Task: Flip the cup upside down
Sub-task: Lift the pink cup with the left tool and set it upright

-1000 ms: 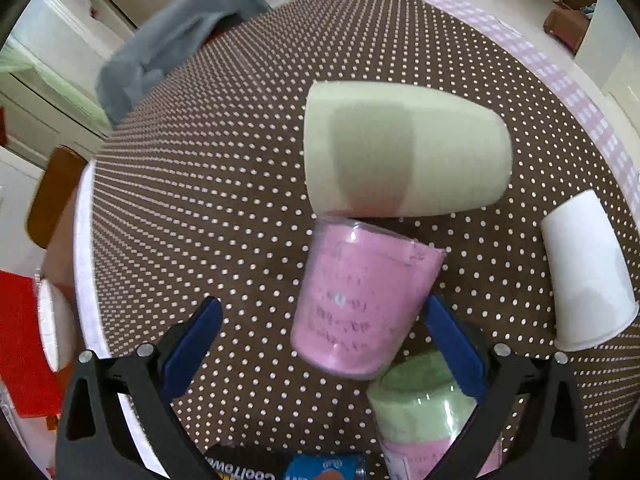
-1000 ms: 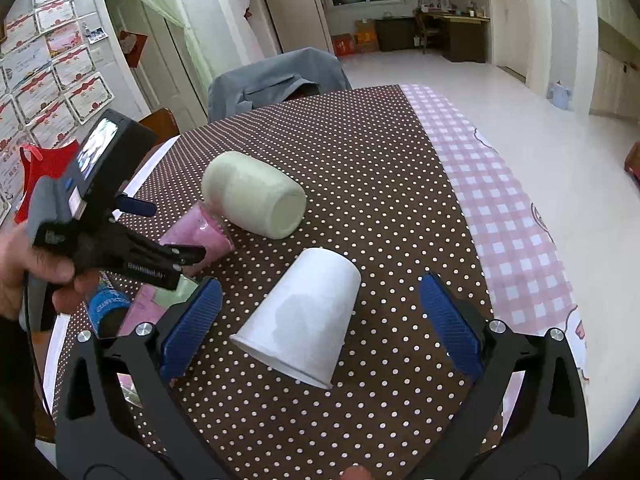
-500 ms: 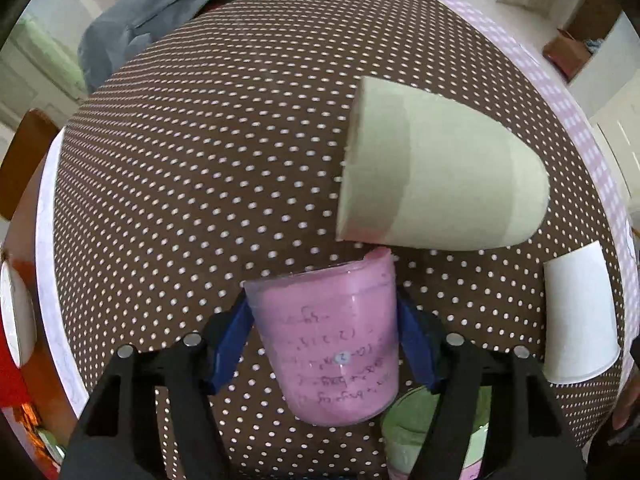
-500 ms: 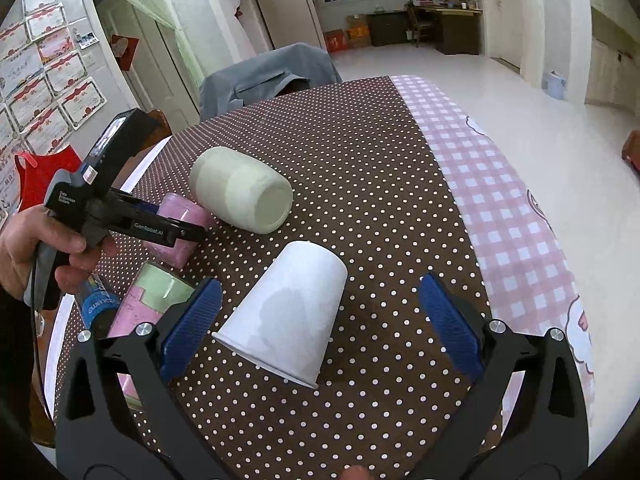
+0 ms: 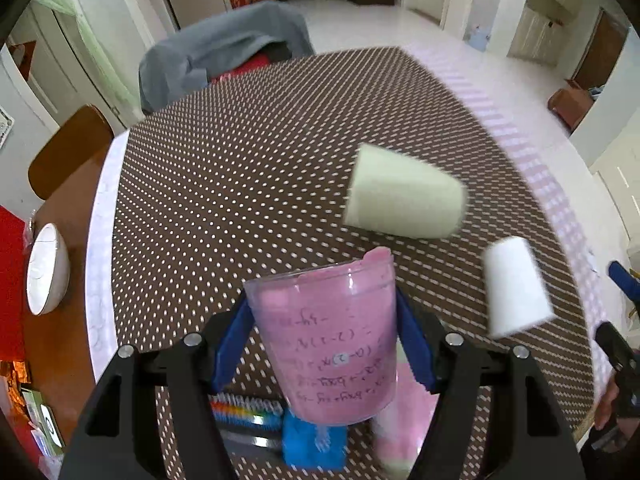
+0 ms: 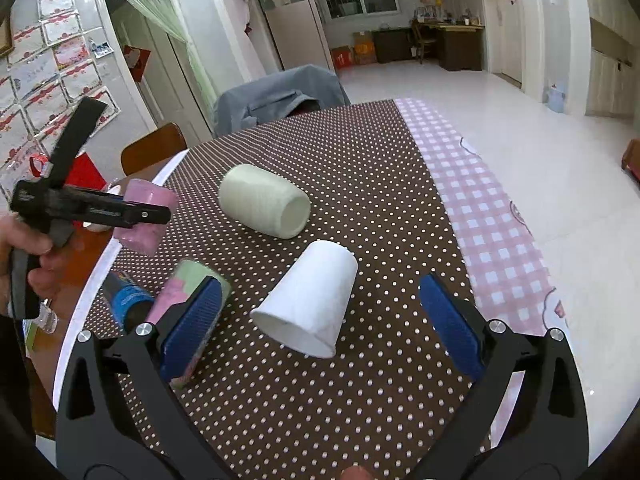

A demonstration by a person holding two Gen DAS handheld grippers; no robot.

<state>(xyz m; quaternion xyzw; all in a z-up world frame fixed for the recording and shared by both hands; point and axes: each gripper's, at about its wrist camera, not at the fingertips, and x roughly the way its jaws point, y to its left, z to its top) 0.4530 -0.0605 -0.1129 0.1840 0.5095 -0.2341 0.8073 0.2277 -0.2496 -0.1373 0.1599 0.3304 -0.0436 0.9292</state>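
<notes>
Now the left gripper is clamped on the pink cup, lifted off the dotted tablecloth, rim facing away from the cam. Right gripper gapes wide w/ nothing between its pads, hovering just behind the white paper cup, which lies on its side near the pale green cup, also on its side.

Round tabletop under a brown white-dotted cloth with a pink checked border, 1 pale green cup on its side, 1 white paper cup on its side nearby, 1 pink-and-green cup lying near the edge, blue-labelled cylinder beside it
</notes>
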